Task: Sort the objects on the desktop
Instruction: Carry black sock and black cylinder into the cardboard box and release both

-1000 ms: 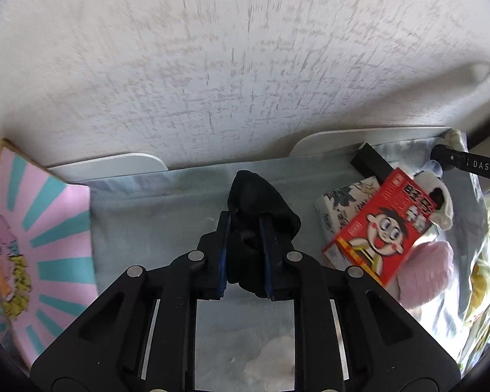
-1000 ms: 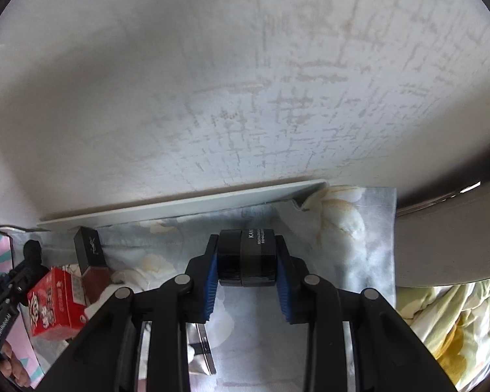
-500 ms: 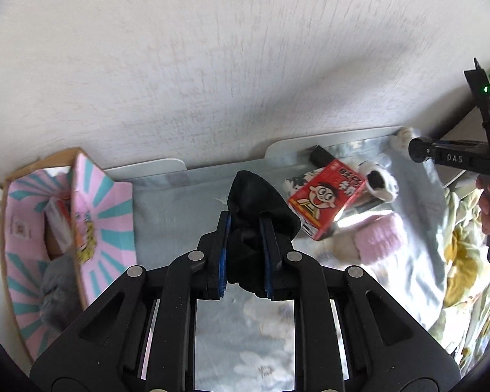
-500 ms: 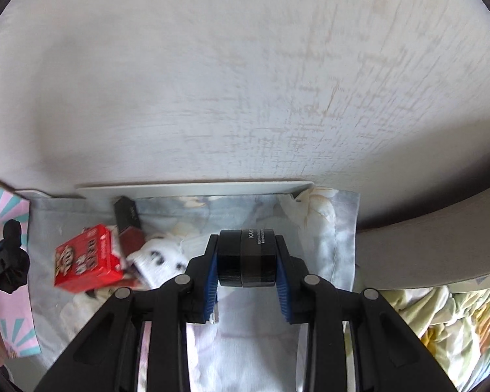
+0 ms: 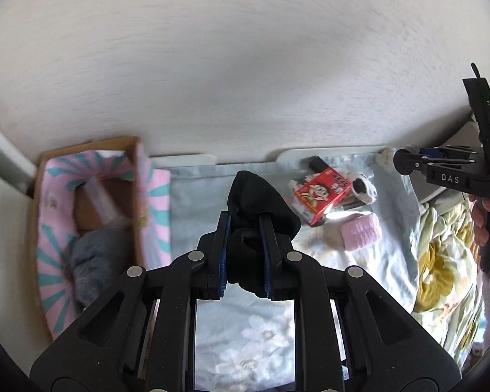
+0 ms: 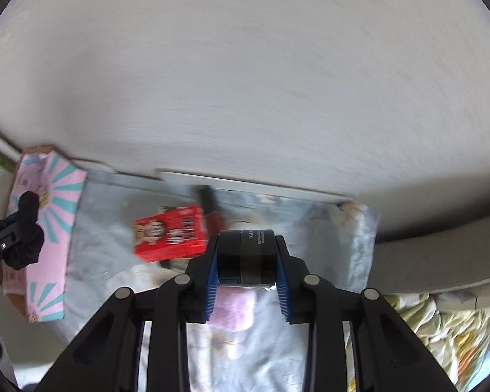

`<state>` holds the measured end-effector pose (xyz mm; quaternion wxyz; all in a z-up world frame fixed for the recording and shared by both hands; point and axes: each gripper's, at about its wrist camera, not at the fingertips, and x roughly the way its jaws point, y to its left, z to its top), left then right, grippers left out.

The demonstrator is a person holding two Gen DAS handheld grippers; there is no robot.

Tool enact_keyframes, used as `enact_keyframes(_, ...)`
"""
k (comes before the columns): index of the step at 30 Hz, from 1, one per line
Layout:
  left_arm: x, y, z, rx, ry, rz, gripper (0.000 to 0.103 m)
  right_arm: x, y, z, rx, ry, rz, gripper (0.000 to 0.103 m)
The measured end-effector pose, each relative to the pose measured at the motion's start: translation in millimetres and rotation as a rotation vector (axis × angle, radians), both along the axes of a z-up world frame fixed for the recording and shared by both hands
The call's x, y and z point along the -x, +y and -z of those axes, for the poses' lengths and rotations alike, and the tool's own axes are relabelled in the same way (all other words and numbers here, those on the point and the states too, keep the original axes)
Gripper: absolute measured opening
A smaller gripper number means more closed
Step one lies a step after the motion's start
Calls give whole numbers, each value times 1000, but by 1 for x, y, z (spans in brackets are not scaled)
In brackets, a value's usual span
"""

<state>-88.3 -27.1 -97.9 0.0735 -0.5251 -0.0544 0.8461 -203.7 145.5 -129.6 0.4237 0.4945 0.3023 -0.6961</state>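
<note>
- The bench (image 5: 192, 192) is draped in a pale blue flowered cloth and stands against a white textured wall (image 5: 245, 65); a yellow-flowered quilt (image 5: 441, 261) is bunched at its right edge.
- At the bench's left end sits a cardboard box lined in pink and teal sunburst paper (image 5: 91, 215), with a grey soft bundle (image 5: 94, 261) inside (blurred, so what it is cannot be told).
- Near the back edge lies a cluster: a red cartoon-face carton (image 5: 323, 194), a slim black box (image 5: 317, 165) behind it, a black-and-white spotted plush (image 5: 362, 189) to its right and a fluffy pink roll (image 5: 359, 235) in front.
- The left tongs (image 5: 245, 254) are pinched on a crumpled black cloth (image 5: 251, 196), held above the bench between the box and the cluster.
- The right tongs (image 6: 246, 261) are clamped on a short black cylindrical jar (image 6: 246, 254) with pale lettering, held over the pink roll; a hand (image 5: 483, 215) grips their handle.
- Compared with a second ago, both tongs have risen: the bench looks smaller, the whole box has come into view, and the grips are unchanged.
</note>
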Motion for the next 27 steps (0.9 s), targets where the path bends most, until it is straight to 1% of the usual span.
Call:
enact_keyframes(1, -3, -7, -2, -3, 1, -13, 15, 1, 1, -2, -3, 3, -19, 28)
enact_keyframes(4, -13, -28, -6, -2, 0, -53, 15, -22, -24, -8, -8, 9, -95, 28)
enact_keyframes(5, -17, -35, -6, -2, -1, -68, 15, -23, -28, -5, -9, 8, -111, 28)
enact_keyframes(7, -25, -51, -7, -3, -2, -98, 15, -37, -47, -7, -5, -10, -154, 28)
enact_keyframes(11, -40, -76, -1, 10, -14, -155, 15, -71, -78, -20, 6, -33, -242, 28)
enact_keyframes(16, -61, -109, 9, 9, -43, -217, 15, -116, -117, -22, -4, -29, -365, 28)
enact_keyframes(21, -81, -136, 21, 10, -75, -270, 15, -167, -151, -13, -32, -38, -492, 28)
enact_keyframes(27, -98, -157, 45, -8, -128, -321, 15, -226, -178, 10, -82, -75, -621, 28)
